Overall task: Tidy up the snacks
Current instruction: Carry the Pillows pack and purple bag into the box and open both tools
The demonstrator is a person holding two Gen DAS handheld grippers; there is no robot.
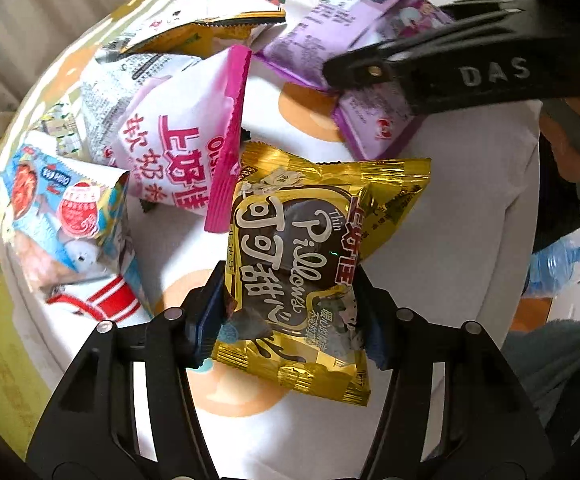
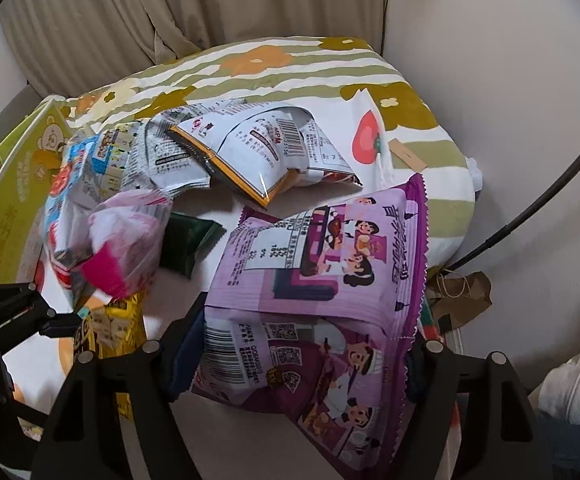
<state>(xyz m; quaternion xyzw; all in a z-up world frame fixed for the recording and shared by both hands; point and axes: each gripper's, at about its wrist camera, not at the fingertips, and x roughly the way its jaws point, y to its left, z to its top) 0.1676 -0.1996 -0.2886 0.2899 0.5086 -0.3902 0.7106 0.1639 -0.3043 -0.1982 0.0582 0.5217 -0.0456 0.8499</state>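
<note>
A gold cocoa snack bag (image 1: 309, 248) hangs between the blue pads of my left gripper (image 1: 290, 324), which is shut on its lower half just above the white cloth. In the right wrist view the same gold bag (image 2: 106, 332) shows at the lower left. My right gripper (image 2: 299, 360) is shut on a purple snack bag (image 2: 329, 264), which folds over at the fingers. From the left wrist view that purple bag (image 1: 341, 24) sits at the upper right, pinched by the right gripper (image 1: 373, 52).
Loose bags are piled at the left: a pink-and-white one (image 1: 170, 136), a blue one (image 1: 66, 208), white ones with barcodes (image 2: 258, 144) and a small dark green packet (image 2: 186, 240). A green cardboard box (image 2: 6, 200) stands at the left edge. The flowered cloth (image 2: 290, 64) ends near curtains.
</note>
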